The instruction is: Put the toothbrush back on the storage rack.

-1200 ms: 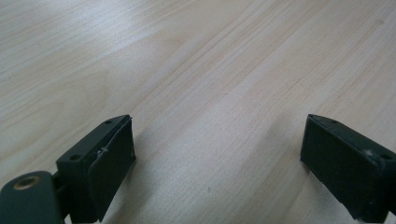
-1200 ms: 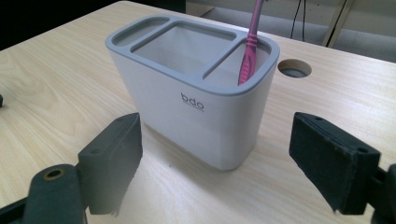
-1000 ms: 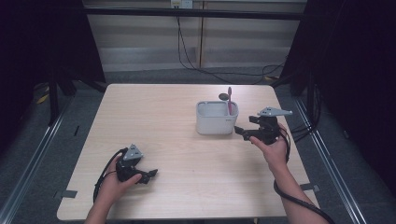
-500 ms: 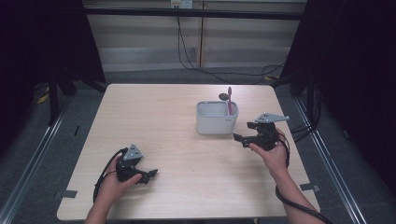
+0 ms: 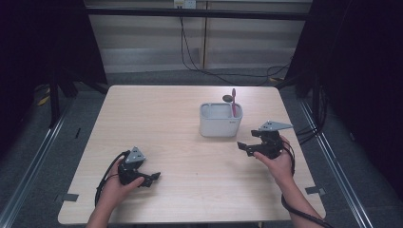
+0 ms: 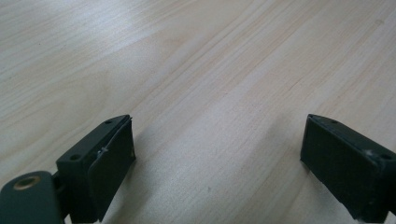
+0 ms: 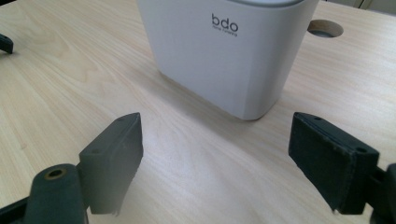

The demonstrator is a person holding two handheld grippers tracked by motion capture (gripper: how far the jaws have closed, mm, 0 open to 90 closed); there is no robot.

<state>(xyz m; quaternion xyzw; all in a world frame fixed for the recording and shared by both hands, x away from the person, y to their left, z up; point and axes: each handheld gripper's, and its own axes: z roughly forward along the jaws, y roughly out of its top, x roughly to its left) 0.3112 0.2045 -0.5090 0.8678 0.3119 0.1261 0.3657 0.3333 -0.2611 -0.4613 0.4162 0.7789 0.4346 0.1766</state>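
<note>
A white holder [image 5: 220, 120] with several compartments stands right of the table's middle, and a pink toothbrush [image 5: 233, 101] stands upright in its right compartment. My right gripper [image 5: 245, 147] hovers just to the right of and nearer than the holder, open and holding nothing. In the right gripper view its jaws [image 7: 219, 163] stand wide apart, facing the holder's "bdo" side [image 7: 219, 56] at a short distance. My left gripper [image 5: 152, 179] rests open near the front left of the table. Bare wood lies between its jaws [image 6: 219, 163].
The light wooden table [image 5: 157, 118] has a dark round cable hole [image 5: 227, 98] just behind the holder, also seen as the hole [image 7: 325, 29] past the holder. Cables trail from both grippers. Dark floor and metal rails surround the table.
My right gripper has drawn back from the holder toward the table's near edge and a little lower. The left gripper has stayed put.
</note>
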